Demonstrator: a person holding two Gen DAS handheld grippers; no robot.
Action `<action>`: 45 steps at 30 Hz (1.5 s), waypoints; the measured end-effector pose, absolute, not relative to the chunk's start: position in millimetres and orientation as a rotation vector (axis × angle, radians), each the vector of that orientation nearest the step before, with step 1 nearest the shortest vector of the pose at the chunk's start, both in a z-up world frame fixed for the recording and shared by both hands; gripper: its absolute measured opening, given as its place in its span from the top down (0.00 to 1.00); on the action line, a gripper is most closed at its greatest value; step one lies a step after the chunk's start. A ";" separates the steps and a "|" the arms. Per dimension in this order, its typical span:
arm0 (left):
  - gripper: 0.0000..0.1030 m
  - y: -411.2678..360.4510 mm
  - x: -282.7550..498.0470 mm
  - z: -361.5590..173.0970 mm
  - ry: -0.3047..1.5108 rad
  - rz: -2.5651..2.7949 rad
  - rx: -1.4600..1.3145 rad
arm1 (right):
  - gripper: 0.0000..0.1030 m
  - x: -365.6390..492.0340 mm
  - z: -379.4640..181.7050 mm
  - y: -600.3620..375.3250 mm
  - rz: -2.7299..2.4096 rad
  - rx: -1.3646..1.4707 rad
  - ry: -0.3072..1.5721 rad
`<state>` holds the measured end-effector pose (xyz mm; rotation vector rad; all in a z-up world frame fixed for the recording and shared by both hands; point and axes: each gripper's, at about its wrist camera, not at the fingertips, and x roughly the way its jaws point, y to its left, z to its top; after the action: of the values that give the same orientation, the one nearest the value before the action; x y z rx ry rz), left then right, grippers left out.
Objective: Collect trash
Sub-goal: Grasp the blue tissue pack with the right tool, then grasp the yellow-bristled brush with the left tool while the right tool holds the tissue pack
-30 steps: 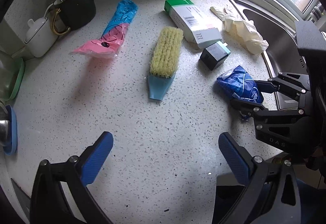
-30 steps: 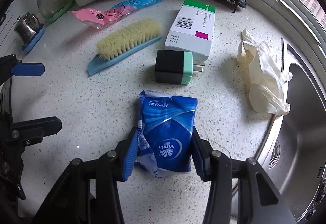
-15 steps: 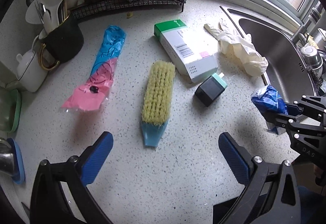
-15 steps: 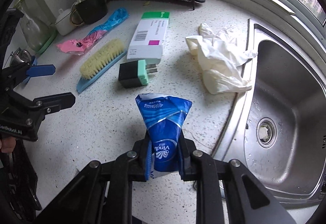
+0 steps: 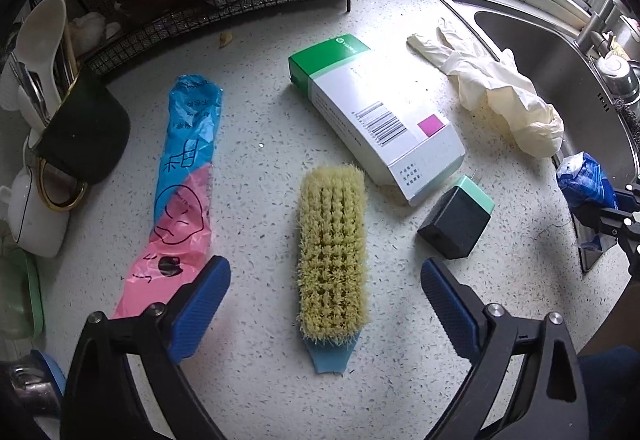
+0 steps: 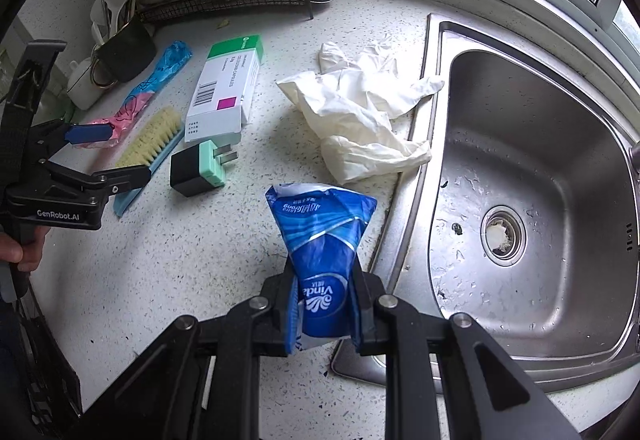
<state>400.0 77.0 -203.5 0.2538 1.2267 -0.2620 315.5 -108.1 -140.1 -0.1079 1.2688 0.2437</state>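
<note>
Right wrist view: right tool [image 6: 325, 310] pinches the blue tissue wrapper [image 6: 322, 244], lifted over the tabletop [image 6: 160, 260] edge. Left tool [image 5: 324, 300], spread wide and empty, is nearer the pink-and-blue plastic bag [image 5: 184, 179], lying lengthwise, ahead-left of it.

A crumpled blue Vinda tissue packet [image 6: 320, 260] stands upright, pinched at its lower end above the counter edge beside the sink, while a pink-and-blue plastic wrapper [image 5: 186, 175] lies flat on the counter.
</note>
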 end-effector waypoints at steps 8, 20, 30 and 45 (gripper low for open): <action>0.41 74.7 401.0 -220.6 1.277 -0.304 0.276 | 0.82 322.1 -145.1 -108.8 0.234 -0.109 1.282; 0.66 68.8 366.9 -213.1 1.268 -0.339 0.221 | 0.82 314.2 -134.9 -105.2 0.273 -0.122 1.263; 0.66 55.7 298.9 -170.2 1.215 -0.316 0.155 | 0.82 286.4 -111.5 -97.6 0.385 -0.222 1.216; 0.66 7.5 192.1 -125.2 1.166 -0.191 0.099 | 0.82 205.2 -80.2 -113.2 0.574 -0.325 1.140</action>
<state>192.1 7.5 -125.2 0.0993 1.1659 -0.1908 205.2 -113.2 -80.2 -0.3248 1.1404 0.5744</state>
